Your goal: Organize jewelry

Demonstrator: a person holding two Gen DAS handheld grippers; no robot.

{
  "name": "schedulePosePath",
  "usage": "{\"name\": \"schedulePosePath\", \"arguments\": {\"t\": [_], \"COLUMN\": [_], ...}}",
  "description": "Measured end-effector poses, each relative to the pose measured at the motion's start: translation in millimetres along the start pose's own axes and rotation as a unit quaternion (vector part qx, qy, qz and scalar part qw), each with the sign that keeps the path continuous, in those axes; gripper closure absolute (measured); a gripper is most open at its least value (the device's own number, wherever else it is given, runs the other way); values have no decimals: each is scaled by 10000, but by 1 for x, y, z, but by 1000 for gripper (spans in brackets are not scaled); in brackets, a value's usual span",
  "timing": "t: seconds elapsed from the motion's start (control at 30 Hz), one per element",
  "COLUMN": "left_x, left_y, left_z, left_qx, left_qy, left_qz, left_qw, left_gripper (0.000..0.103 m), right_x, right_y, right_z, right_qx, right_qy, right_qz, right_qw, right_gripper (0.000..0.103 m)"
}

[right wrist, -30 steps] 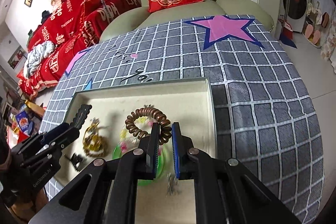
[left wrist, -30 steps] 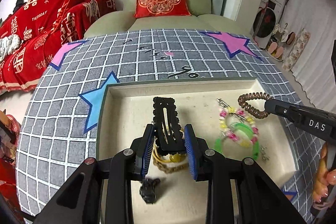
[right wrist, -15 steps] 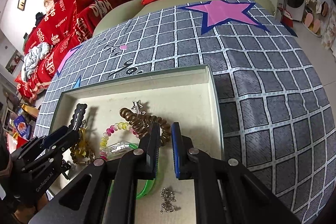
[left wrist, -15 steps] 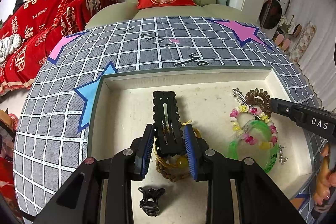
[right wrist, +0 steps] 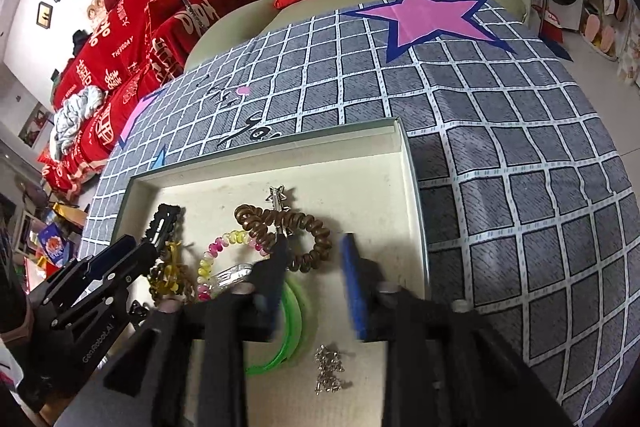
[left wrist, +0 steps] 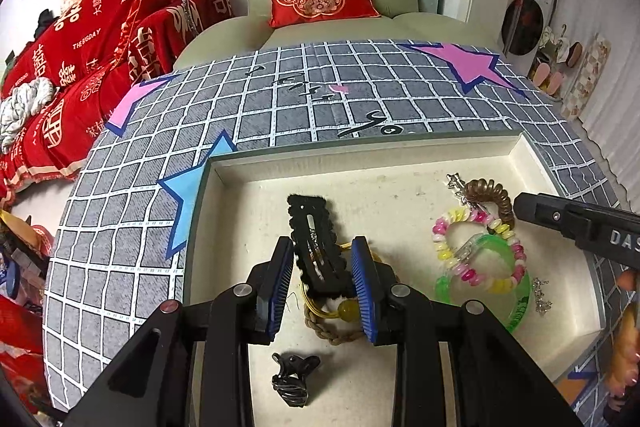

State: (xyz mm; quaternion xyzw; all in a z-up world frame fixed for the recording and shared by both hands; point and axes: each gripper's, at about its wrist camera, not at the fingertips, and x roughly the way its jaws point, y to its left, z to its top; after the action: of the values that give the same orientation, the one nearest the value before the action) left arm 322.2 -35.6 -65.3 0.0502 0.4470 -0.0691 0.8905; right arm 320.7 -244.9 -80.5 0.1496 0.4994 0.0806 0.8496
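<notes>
Left wrist view: the left tool [left wrist: 323, 281] is gripping a black hair clip [left wrist: 316, 243] between its blue pads, the clip standing out ahead of the jaws over a shallow cream tray [left wrist: 360, 163]. Under it a braided hair tie [left wrist: 332, 327] with a yellow elastic is lying on the tray floor. Only this view is showing a small black claw clip [left wrist: 294, 379] near the tray's close edge, clear of the other pieces. To the right, a brown spiral hair tie [left wrist: 490, 195], a pink and yellow bead bracelet [left wrist: 476, 251] and a green bangle [left wrist: 496, 287] are overlapping one another, with a small silver chain [left wrist: 540, 297] just beside them. The right tool is entering from the right edge, its tip near the spiral tie.

Right wrist view: the right tool [right wrist: 316, 275] is standing open, its jaws having just been parting, blurred. The brown spiral hair tie [right wrist: 296, 235] is lying on the tray between them; its nearer coils are close against the left finger, and contact cannot be judged. A silver star pin [right wrist: 278, 197] is resting across the coil, seen clearly here. The tray is sitting on a grid-patterned surface [right wrist: 500, 147].
</notes>
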Motion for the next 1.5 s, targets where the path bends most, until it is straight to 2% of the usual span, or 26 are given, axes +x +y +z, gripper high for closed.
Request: {"name": "schedulePosePath", "arguments": {"t": [0.23, 0.27, 0.33, 0.4, 0.67, 0.73, 0.77, 0.9, 0.93, 1.0, 1.07, 1.17, 1.5], "left_x": [-6, -8, -14, -22, -34, -37, -39, -49, -51, -57, -62, -72, -93], "left_y": [-2, -3, -3, -4, -5, -6, -6, -5, -5, -6, -7, -6, -4], "left_z": [0, 0, 0, 0, -2, -4, -5, -12, -14, -20, -25, -35, -59], "left_qx": [15, 37, -4, -6, 5, 44, 50, 10, 13, 33, 47, 16, -67], "left_qy": [-11, -34, -154, -328, -265, -256, -243, -231, -212, -208, -223, -220, -184], "left_qz": [-20, -4, 106, 195, 134, 175, 177, 195, 197, 274, 327, 174, -35], "left_qw": [10000, 10000, 9998, 9993, 9996, 9995, 9995, 9995, 9996, 9994, 9992, 9996, 9998], "left_gripper": [62, 38, 8, 8, 7, 7, 0, 0, 0, 0, 0, 0, 0], "right_x": [-16, -19, -25, -30, -42, -44, -45, -50, -51, -54, -59, -65, -75], "right_y": [8, 9, 11, 12, 14, 16, 17, 19, 21, 23, 25, 29, 39], "right_z": [-5, -6, -8, -10, -20, -24, -26, -34, -36, -41, -45, -51, -73], "right_qx": [-64, -67, -72, -79, -100, -140, -157, -237, -266, -309, -352, -426, -643], "right_qy": [-125, -144, -172, -183, -150, -127, -115, -70, -50, -21, -36, -32, 9], "right_qz": [84, 94, 118, 137, 151, 126, 114, 47, 19, -22, -36, -110, -286], "right_qw": [9999, 9998, 9998, 9997, 9997, 9997, 9997, 9997, 9996, 9995, 9994, 9990, 9975], "right_gripper": [57, 57, 57, 57, 57, 53, 50, 48, 46, 36, 35, 22, 22]}}
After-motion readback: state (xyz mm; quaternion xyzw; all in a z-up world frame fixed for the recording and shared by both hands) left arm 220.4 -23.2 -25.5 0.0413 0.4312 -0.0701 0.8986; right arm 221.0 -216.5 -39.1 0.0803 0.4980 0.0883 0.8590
